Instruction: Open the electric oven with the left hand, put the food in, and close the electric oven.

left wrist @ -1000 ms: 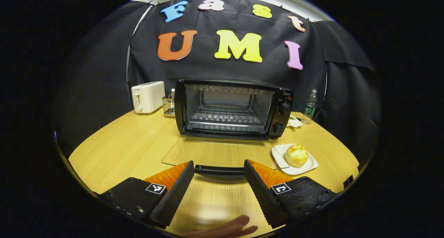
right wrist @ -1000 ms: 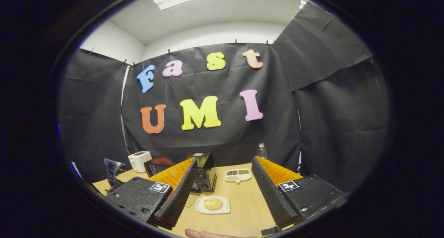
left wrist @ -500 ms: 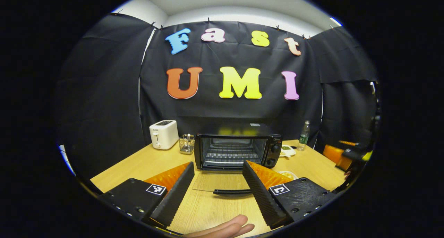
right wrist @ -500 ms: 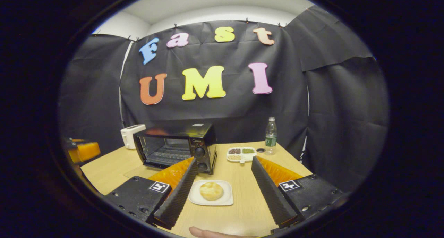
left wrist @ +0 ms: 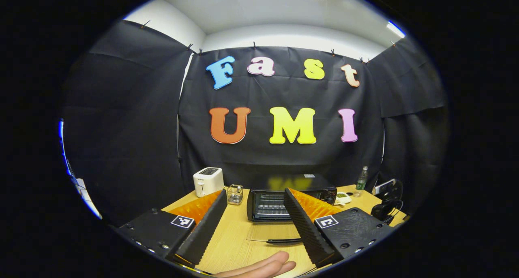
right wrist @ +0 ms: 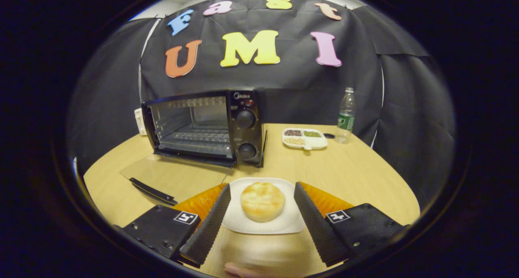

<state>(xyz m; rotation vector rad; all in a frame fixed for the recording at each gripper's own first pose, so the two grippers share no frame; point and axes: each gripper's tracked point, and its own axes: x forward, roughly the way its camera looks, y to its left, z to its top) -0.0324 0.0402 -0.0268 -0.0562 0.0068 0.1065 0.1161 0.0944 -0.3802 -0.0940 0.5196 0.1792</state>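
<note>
Golden bun [right wrist: 262,201] on its white plate [right wrist: 284,225] sits between the wide-open, empty fingers of the right gripper [right wrist: 262,197]; close squarely and gently on it, while the left gripper [left wrist: 254,205], open and empty, faces the open oven [right wrist: 202,126].

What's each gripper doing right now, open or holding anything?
Left gripper: open, holding nothing.
Right gripper: open, fingers either side of the bun, not gripping it.

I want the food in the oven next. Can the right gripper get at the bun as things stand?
Probably yes: the right gripper is open with the bun on its plate between its fingers, nothing in between.
</note>
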